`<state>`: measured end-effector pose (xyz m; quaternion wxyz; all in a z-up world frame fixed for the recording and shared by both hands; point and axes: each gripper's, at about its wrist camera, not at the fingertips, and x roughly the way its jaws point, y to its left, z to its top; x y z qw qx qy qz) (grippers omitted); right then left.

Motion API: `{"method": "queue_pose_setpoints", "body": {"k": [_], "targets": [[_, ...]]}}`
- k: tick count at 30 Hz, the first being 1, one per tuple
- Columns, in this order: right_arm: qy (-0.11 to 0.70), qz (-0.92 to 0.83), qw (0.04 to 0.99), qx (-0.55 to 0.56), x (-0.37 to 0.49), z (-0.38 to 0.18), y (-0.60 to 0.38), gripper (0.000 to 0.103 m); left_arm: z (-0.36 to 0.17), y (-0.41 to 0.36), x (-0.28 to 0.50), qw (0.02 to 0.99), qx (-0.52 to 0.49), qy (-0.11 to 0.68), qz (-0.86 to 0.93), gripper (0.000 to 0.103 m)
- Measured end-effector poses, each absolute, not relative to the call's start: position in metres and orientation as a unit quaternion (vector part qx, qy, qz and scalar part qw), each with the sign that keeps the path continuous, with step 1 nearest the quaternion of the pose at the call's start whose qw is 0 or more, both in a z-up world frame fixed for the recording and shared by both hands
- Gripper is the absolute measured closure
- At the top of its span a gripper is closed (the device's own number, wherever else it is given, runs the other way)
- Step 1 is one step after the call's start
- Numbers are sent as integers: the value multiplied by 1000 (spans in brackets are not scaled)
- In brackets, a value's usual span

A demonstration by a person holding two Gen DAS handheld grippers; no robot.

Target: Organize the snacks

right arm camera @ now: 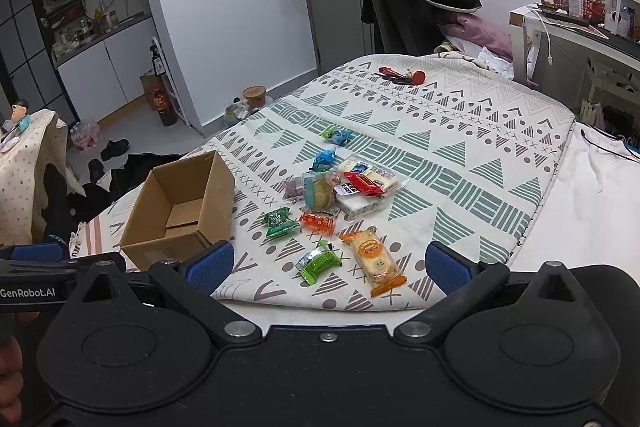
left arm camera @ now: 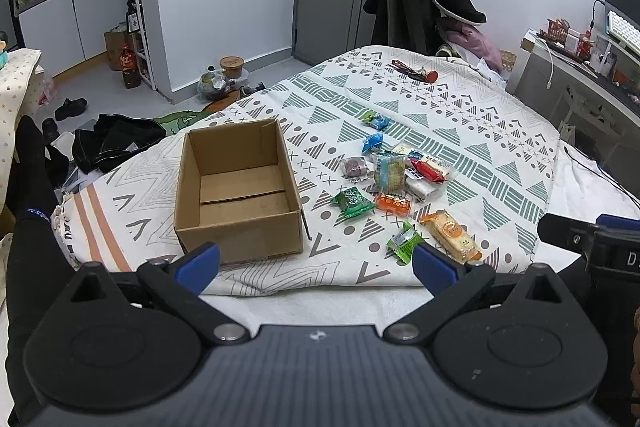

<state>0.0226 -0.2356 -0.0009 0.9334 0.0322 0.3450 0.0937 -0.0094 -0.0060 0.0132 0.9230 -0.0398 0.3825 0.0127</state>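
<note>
Patterned bedspread point(right arm camera: 460, 163): snack packets point(right arm camera: 348, 187) at 3 o'clock of empty cardboard box point(right arm camera: 180, 203). Light, crinkly, crushable; pinch sealed edges. Left gripper point(left arm camera: 316, 259), right gripper point(right arm camera: 328, 267): fingers wide, empty.

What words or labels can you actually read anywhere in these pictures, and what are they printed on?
"GenRobot.AI": white print on the left hand-held gripper, seen at the edge of the right wrist view.
"D": one white letter, cut off by the frame edge, on the right hand-held gripper in the left wrist view.
Snack wrappers, such as the orange packet: print too small to read.
Cardboard box: no text visible.
</note>
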Motion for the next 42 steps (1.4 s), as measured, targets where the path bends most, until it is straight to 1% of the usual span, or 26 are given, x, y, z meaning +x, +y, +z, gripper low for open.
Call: {"method": "queue_pose_setpoints", "body": {"k": [42], "targets": [[350,96,931,27,24,-6,-236,0,13,-10,-9,922,-36,385,8,1]]}}
